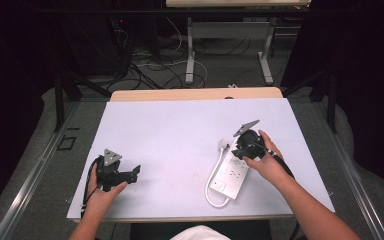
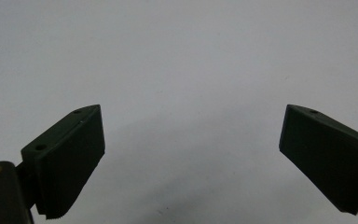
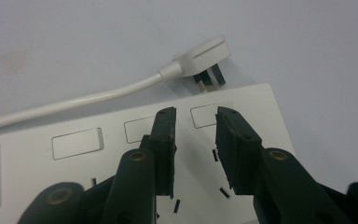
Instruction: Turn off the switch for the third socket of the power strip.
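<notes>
Your right gripper [image 3: 195,140] hovers just over the power strip [image 3: 98,158], its ribbed black jaws a narrow gap apart above the sockets, pinching nothing. That strip is a flat white plastic slab with rounded corners (smooth, with rectangular switches in a row). Its round white cable [image 3: 74,105] curves along one long edge and ends in a blocky plug [image 3: 200,58] lying just beside the strip's end. Well to the left of the strip, your left gripper [image 1: 130,174] rests with jaws spread wide on the matte white table [image 1: 170,125].

White table [image 1: 170,125], power strip [image 1: 230,176], plug [image 1: 223,146]
</notes>
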Demonstrator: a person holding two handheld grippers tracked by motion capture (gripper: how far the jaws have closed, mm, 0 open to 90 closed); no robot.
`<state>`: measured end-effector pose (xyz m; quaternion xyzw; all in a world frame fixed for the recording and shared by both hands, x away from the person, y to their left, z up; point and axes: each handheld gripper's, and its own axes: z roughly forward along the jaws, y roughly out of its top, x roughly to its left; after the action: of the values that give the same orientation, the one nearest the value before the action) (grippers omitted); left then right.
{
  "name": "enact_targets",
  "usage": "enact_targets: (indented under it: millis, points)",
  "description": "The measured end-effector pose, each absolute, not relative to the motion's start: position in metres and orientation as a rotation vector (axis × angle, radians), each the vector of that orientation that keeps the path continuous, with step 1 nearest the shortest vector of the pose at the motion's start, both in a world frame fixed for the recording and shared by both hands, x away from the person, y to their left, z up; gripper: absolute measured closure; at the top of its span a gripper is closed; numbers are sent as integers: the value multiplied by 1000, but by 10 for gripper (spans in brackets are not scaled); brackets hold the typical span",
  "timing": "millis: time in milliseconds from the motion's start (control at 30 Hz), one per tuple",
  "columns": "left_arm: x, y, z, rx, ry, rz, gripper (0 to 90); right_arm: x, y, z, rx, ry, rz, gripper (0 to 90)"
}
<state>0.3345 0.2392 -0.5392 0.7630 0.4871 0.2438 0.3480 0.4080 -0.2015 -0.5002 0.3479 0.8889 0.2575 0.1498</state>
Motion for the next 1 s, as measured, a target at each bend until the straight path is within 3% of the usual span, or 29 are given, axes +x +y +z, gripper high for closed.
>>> enact_targets:
  millis: [1000]
  points:
    - [335,239,-540,1971,1269,632,66,436,-208,-510,1062,2469,761,841]
